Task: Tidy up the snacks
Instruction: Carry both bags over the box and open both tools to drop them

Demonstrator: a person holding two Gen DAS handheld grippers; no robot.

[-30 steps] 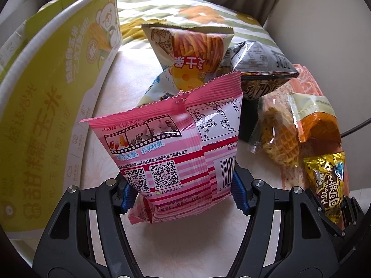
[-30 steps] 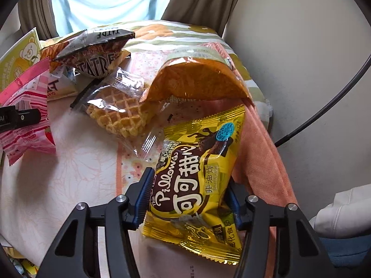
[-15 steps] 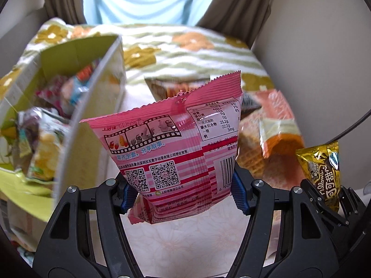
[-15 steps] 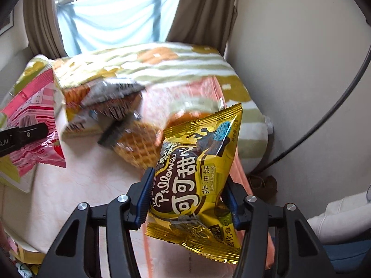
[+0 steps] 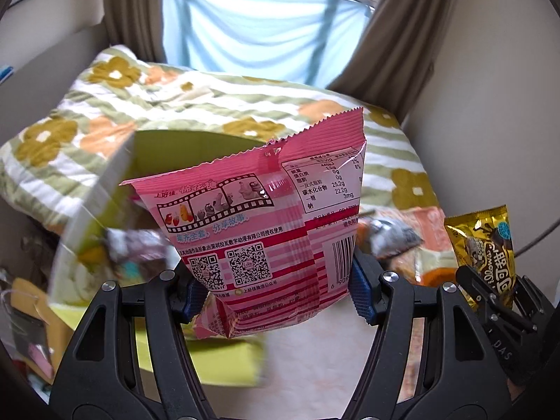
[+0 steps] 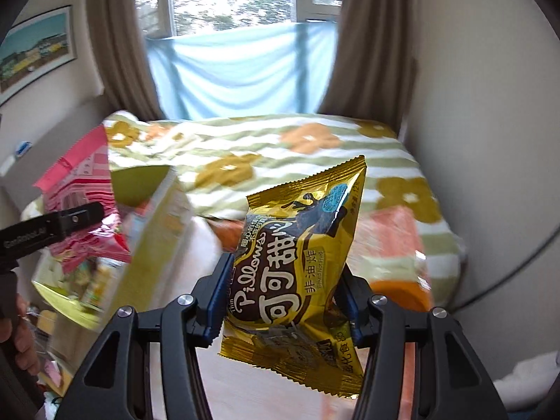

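My left gripper (image 5: 276, 294) is shut on a pink snack bag (image 5: 266, 224) and holds it upright in the air, over the near right part of a yellow-green cardboard box (image 5: 105, 196) that holds several snacks. The pink bag also shows in the right wrist view (image 6: 80, 192). My right gripper (image 6: 283, 304) is shut on a gold chocolate pillow snack bag (image 6: 301, 252), raised above the table to the right of the box (image 6: 154, 238). The gold bag shows at the right in the left wrist view (image 5: 486, 245).
Several snack packets (image 5: 395, 238) lie on an orange cloth (image 6: 395, 234) at the table's right. A bed with a flowered, striped cover (image 5: 217, 105) lies behind. A wall and a black cable (image 6: 507, 273) are at the right.
Both grippers have risen with their bags and the views tilt up toward the window. The left gripper has moved left over the box. The snacks on the table have dropped lower in view.
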